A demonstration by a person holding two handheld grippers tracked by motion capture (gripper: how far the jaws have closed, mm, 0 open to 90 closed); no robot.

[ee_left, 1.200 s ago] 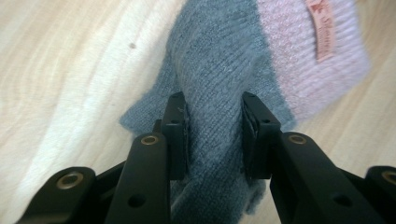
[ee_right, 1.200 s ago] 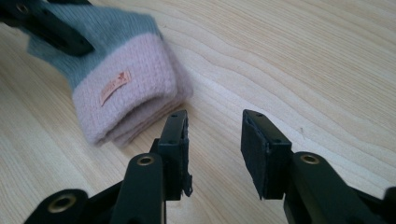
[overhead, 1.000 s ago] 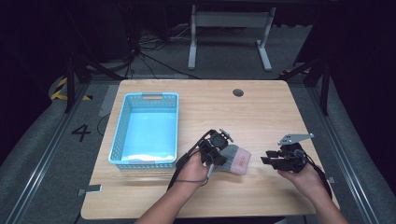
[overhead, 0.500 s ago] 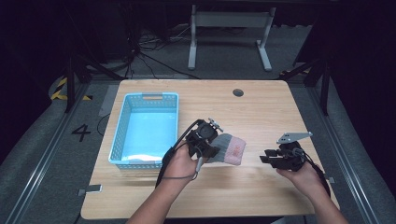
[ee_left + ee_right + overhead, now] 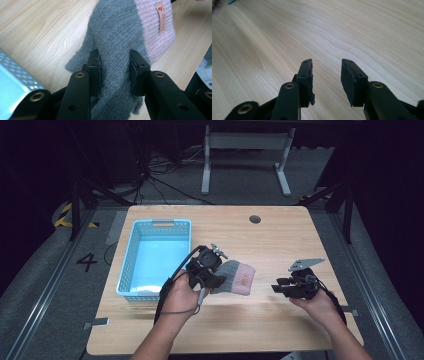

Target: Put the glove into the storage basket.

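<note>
Lifted toward the basket (image 5: 155, 257), the mitten (image 5: 236, 276) sits clenched in the left claw (image 5: 216, 281).

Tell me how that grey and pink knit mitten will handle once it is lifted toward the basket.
Probably floppy: the mitten bunches between the left gripper jaws and sags around them. Likely light, being thin knit wool. Unlikely to slip, since the fuzzy knit should catch on the pads.
</note>
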